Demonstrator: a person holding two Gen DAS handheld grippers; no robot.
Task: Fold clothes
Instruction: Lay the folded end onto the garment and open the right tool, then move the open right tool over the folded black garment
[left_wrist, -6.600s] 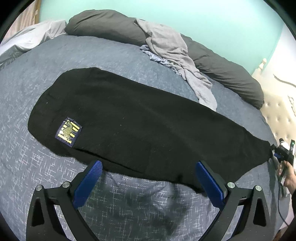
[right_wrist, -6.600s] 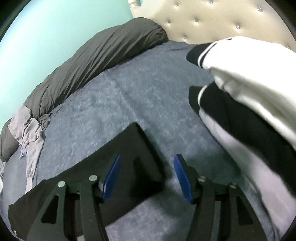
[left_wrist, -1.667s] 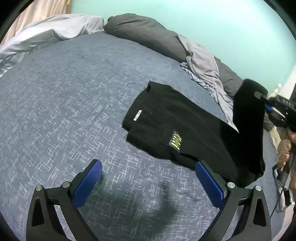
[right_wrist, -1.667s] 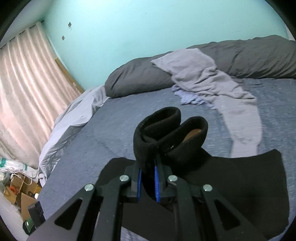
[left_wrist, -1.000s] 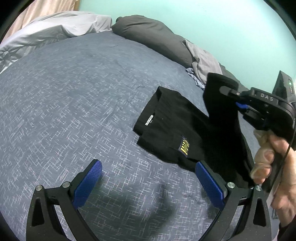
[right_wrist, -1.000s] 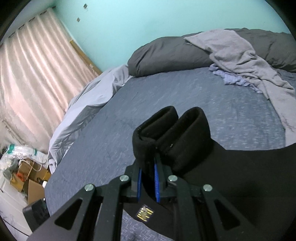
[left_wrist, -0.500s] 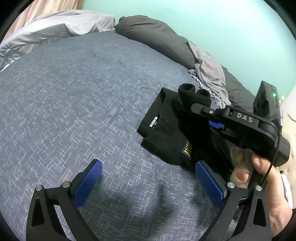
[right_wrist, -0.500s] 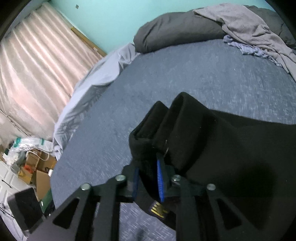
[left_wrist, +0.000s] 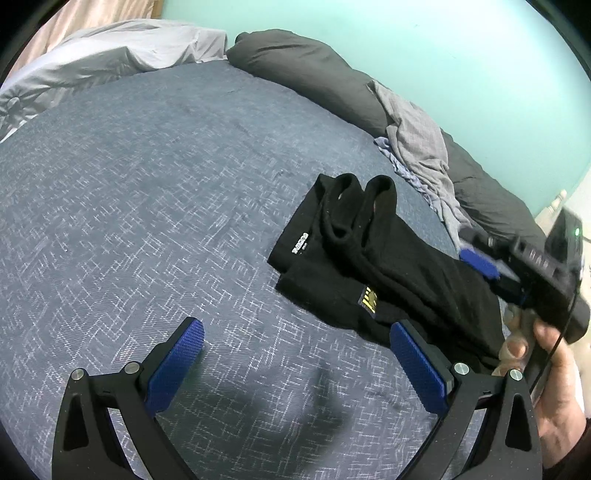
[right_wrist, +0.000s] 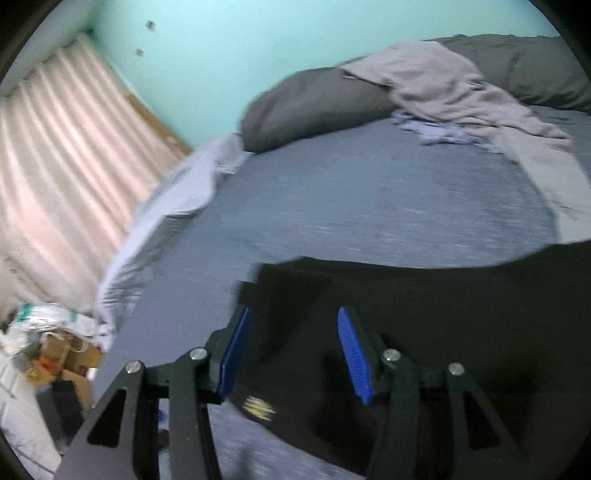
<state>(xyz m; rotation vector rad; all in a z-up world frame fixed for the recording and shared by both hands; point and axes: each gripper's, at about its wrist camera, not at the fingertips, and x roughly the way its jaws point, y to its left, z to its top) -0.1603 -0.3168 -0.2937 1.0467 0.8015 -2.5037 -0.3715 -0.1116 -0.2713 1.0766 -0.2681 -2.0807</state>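
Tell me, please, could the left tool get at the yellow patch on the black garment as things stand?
Probably yes: the left tool is open over bare bedspread, and the yellow patch lies exposed just beyond its right pad, with nothing between them.

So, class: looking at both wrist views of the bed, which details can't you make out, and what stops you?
- Small white label text on the black garment, left wrist view: too small to read.
- The garment's near right part, same view: hidden behind the right tongs and the hand.
- Clutter on the floor, right wrist view: motion blur.
- Yellow patch, right wrist view: blurred.
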